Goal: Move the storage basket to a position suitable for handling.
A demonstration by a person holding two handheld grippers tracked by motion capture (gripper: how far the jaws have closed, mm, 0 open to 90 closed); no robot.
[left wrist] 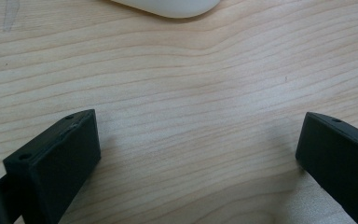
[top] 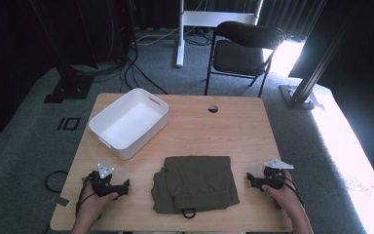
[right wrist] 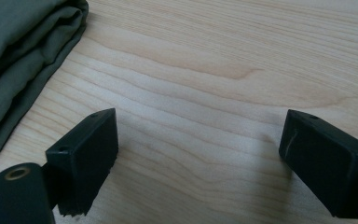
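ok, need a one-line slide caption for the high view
Folded olive garment on a wooden table between open left tongs and right tongs, white bin behind.

Black folding chair (top: 243, 51) on grey carpet (top: 24, 146) beyond the table (top: 243, 131).

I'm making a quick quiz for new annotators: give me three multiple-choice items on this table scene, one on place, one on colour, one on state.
1. Where does the white bin sit on the table?
A far left
B near right
C centre front

2. What colour is the folded garment?
A red
B olive green
C white

3. How do the left tongs stand?
A shut on cloth
B open, holding nothing
C shut on the bin

Answers: 1 A, the bin sits at the far left corner. 2 B, the cloth is olive. 3 B, bare wood shows between the jaws.
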